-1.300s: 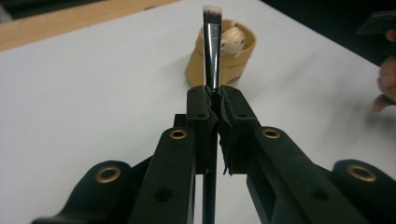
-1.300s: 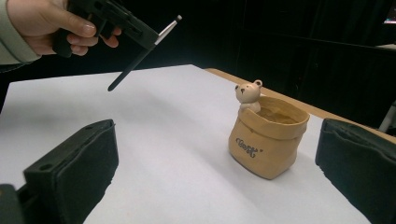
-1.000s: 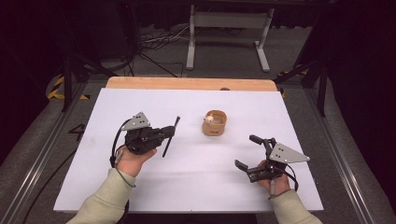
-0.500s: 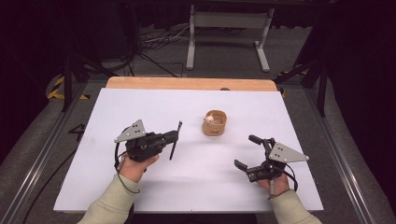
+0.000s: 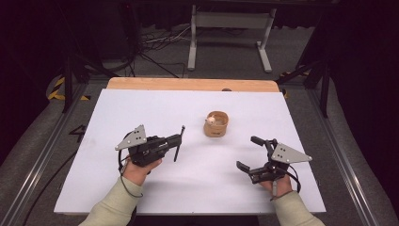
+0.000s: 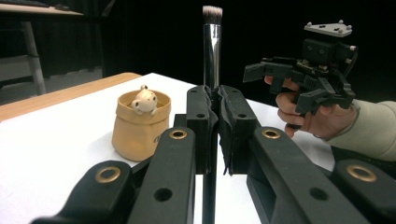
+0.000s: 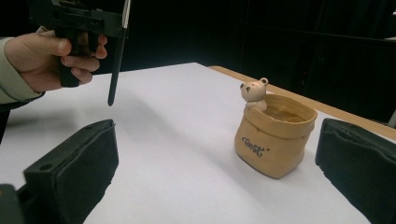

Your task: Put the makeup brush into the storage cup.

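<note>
My left gripper [image 5: 178, 142] is shut on a thin black brush [image 5: 179, 141] and holds it just over the white table, left of centre. Between the closed jaws the brush [image 6: 211, 51] stands upright, silver ferrule and bristles on top. A tan sack-shaped pot [image 5: 216, 124] with a small bear figure on its rim stands near the table's middle, to the right of and beyond the brush. My right gripper [image 5: 247, 152] hovers open at the front right. The pot [image 7: 273, 135] sits ahead of its spread jaws, toward the right one, not touching it.
A white sheet [image 5: 141, 108] covers the table, with a wooden strip [image 5: 188, 84] along the far edge. A metal stand [image 5: 226, 28] and cables lie on the dark floor beyond. Wide bare surface surrounds the pot [image 6: 139, 126].
My left gripper has drawn a little nearer the front edge with the brush still in it. The right gripper has barely moved.
</note>
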The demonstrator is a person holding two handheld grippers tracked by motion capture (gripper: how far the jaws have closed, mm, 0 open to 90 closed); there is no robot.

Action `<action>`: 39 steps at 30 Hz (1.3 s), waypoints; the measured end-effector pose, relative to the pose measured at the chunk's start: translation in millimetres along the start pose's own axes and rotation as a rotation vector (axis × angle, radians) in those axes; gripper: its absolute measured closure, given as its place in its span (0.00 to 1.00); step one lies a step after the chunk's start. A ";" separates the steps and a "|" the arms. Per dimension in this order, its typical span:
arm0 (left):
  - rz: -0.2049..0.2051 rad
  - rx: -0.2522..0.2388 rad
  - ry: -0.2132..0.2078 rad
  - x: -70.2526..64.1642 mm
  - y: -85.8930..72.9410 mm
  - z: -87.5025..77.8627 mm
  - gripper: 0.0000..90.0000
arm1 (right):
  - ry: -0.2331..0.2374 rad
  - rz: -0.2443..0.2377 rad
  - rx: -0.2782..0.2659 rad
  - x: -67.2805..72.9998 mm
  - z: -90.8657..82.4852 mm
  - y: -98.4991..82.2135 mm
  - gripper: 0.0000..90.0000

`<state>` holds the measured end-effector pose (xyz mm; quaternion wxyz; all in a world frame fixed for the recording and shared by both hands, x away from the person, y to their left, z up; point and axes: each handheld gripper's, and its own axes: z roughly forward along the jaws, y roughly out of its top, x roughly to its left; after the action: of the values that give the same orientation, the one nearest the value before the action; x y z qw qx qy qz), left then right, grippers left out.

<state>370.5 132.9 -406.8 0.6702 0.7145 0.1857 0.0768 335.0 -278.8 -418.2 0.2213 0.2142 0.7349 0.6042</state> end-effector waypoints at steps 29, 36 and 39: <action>0.049 0.010 -0.031 -12.7 -4.7 15.8 0.92 | 0.195 0.006 0.072 25.5 66.4 51.5 0.01; 0.051 0.016 -0.033 -13.7 -5.6 16.8 0.92 | 0.224 0.035 0.067 28.7 79.8 57.5 0.02; 0.055 0.015 -0.035 -14.0 -5.6 17.3 0.92 | 0.233 0.036 0.068 30.1 83.5 59.5 0.03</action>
<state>362.9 111.9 -412.0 0.6654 0.7257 0.1547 0.0811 362.2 -184.5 -376.0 0.1163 0.1631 0.7717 0.6036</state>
